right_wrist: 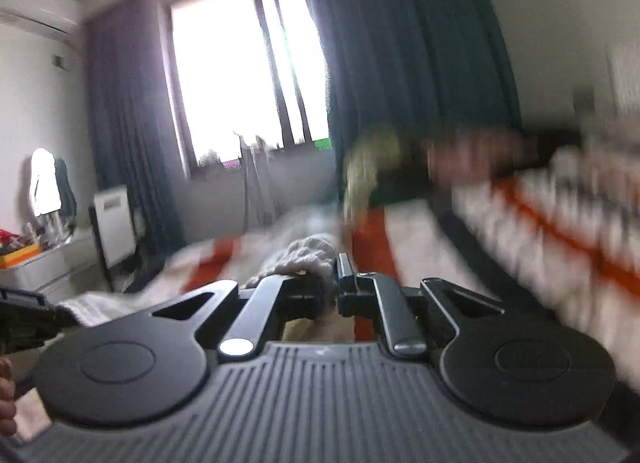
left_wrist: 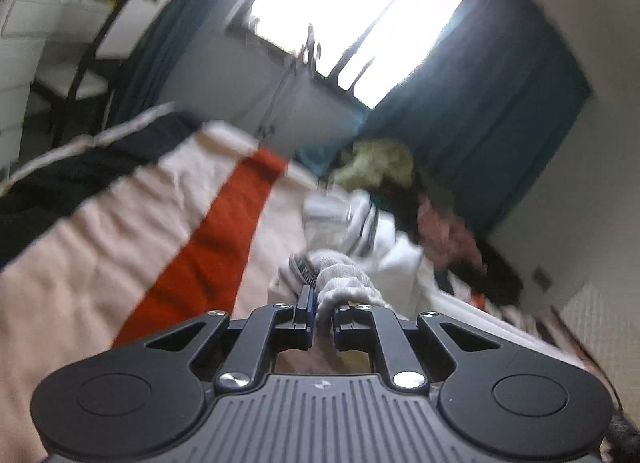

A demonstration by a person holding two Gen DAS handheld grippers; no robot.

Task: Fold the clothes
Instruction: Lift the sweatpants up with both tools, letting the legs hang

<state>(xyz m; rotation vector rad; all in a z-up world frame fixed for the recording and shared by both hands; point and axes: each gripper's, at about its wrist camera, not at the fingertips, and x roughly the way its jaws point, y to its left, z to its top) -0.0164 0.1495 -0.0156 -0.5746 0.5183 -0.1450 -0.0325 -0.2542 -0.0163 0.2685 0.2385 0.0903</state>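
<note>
Bed [left_wrist: 80,263] covered by a cream spread with orange and black stripes; heap of clothes [left_wrist: 384,167] at its far edge, below the curtained window [left_wrist: 352,3]. White knit garment [left_wrist: 344,283] raised over the bed's middle. Left gripper [left_wrist: 322,303] clamped narrow on one knit edge. Right gripper [right_wrist: 334,283] pinched on the white knit [right_wrist: 300,255]. Right view heavily blurred.
</note>
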